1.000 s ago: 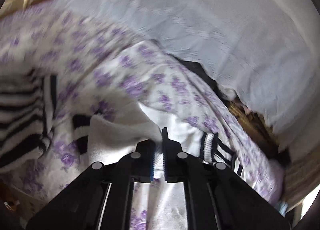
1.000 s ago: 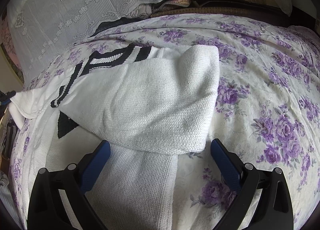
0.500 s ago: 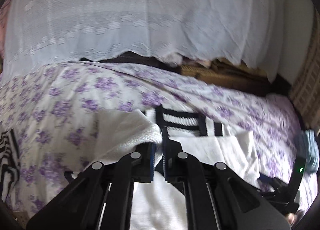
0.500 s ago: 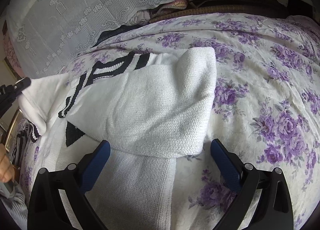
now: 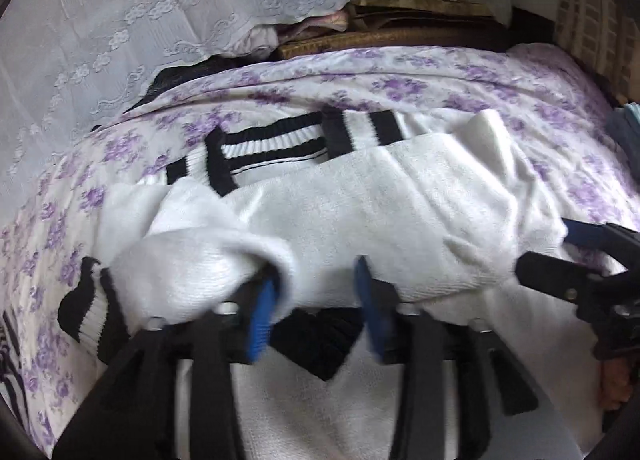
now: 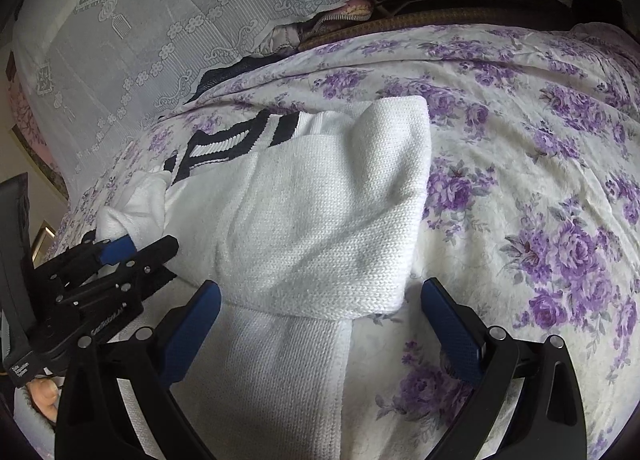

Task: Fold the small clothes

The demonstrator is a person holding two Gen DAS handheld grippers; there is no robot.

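Sweater lies on bed; curtain at 11 o'clock behind; left hand-held gripper at 9 o'clock.

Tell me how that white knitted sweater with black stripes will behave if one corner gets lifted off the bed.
The white knitted sweater with black stripes will probably flop and drape: its folded sleeve already sags in soft creases. The thick knit looks fairly heavy for its size, so the fold may slide open. On the purple-flowered bedsheet it would likely drag rather than glide.

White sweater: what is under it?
The white sweater lies on a purple-flowered bedspread. Its folded sleeves cover the body, so whatever lies beneath cannot be seen.
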